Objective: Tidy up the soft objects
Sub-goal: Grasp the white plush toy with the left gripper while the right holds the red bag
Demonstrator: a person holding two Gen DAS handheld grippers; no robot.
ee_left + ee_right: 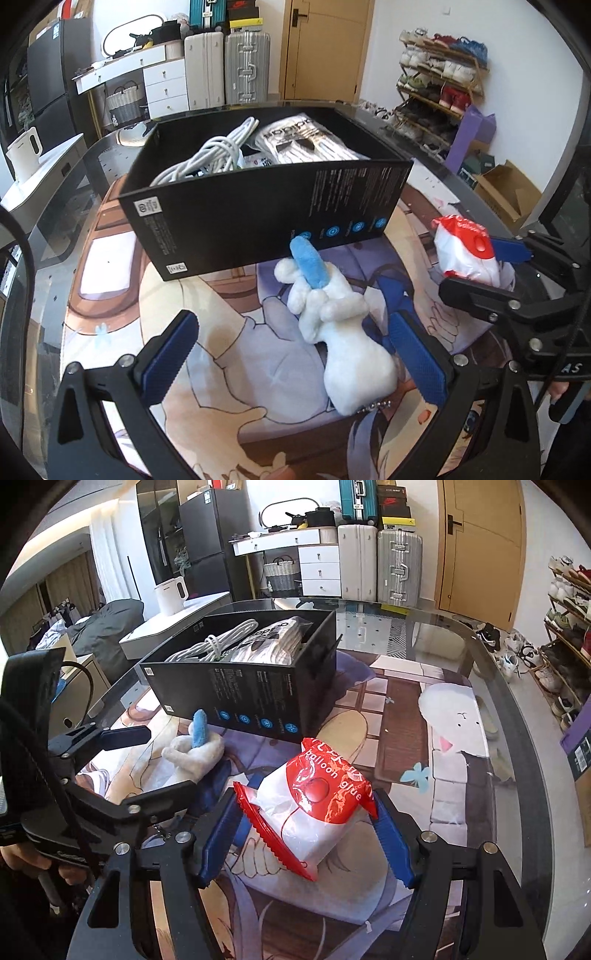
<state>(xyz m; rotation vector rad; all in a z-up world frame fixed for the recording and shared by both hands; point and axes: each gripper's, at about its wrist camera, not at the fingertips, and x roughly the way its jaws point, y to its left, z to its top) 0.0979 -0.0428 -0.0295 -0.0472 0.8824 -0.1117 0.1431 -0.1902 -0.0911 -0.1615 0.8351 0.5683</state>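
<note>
A white plush toy [351, 354] with a blue ear lies on the printed mat, just in front of the black box [258, 206]. My left gripper [291, 321] is open and wide around the toy, which lies nearer its right pad. The box holds a coiled white cable [210, 155] and a white packaged item [303, 140]. In the right wrist view my right gripper [306, 801] is shut on a red and white "balloon glue" packet [317, 812], its blue pads pressing both sides. The packet [465, 247] hangs above the mat to the right of the toy [195, 751]. The box [251, 686] stands behind them.
The mat [406, 709] covers a glass table [461, 635] with a curved edge. A white kettle [171, 594] stands on a unit to the left. Suitcases [399, 565], drawers, a shoe rack [439, 85] and cardboard boxes stand beyond the table.
</note>
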